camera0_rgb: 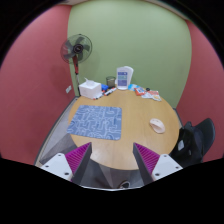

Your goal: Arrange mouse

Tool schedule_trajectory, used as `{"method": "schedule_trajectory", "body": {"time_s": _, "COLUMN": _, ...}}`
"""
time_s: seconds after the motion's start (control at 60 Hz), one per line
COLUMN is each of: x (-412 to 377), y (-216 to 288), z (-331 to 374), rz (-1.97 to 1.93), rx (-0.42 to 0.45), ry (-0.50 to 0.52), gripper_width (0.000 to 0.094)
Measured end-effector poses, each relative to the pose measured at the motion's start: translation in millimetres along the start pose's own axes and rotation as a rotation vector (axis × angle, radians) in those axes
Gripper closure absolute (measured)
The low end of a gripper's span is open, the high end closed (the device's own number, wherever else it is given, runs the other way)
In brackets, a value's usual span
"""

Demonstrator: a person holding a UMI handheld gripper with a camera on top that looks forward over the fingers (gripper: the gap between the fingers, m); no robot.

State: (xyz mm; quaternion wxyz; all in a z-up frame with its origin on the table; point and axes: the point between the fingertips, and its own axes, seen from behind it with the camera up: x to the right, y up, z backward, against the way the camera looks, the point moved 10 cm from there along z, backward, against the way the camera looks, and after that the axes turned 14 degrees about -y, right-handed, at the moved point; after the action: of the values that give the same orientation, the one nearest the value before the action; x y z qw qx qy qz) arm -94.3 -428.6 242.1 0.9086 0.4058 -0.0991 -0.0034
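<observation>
One white mouse (157, 125) lies near the round wooden table's (130, 135) far-side rim, well beyond the gripper (111, 160), whose two fingers stand apart with nothing between them. One blue patterned mat (97, 121) lies beside bare wood. One standing fan (76, 50) and several boxes (92, 89) back onto red and green walls.

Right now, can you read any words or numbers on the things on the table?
No text can be read.
Blue patterned mat: a pattern only, no letters I can make out.
White and blue thing at the back of the table: any print is too small to read.
White box: too small to tell.
White mouse: no visible label.
The gripper is open, holding nothing.
</observation>
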Motion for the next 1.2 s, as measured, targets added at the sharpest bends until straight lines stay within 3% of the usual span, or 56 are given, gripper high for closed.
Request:
{"method": "schedule_trajectory", "body": {"time_s": 0.2, "x": 78, "y": -31, "z": -77, "rz": -0.020, "rx": -0.028, "ry": -0.094, "gripper_width": 0.0099}}
{"method": "schedule_trajectory", "body": {"time_s": 0.45, "x": 163, "y": -22, "z": -204, "rz": -0.080, "rx": 0.007, "ry": -0.210, "gripper_width": 0.0100}}
{"method": "schedule_trajectory", "body": {"time_s": 0.667, "x": 196, "y": -9, "z": -292, "rz": -0.087, "rx": -0.009, "ry": -0.188, "gripper_width": 0.0100}}
{"method": "schedule_trajectory", "body": {"time_s": 0.967, "x": 207, "y": 20, "z": -347, "rz": -0.080, "rx": 0.017, "ry": -0.138, "gripper_width": 0.0105}}
{"method": "schedule_trajectory", "body": {"time_s": 1.083, "x": 206, "y": 19, "z": -361, "rz": -0.087, "rx": 0.008, "ry": -0.119, "gripper_width": 0.0197}}
{"method": "schedule_trajectory", "body": {"time_s": 1.15, "x": 201, "y": 20, "z": -364, "rz": -0.096, "rx": 0.024, "ry": -0.111, "gripper_width": 0.0398}}
{"method": "schedule_trajectory", "body": {"time_s": 1.2, "x": 200, "y": 20, "z": -364, "rz": -0.090, "rx": 0.030, "ry": -0.132, "gripper_width": 0.0409}}
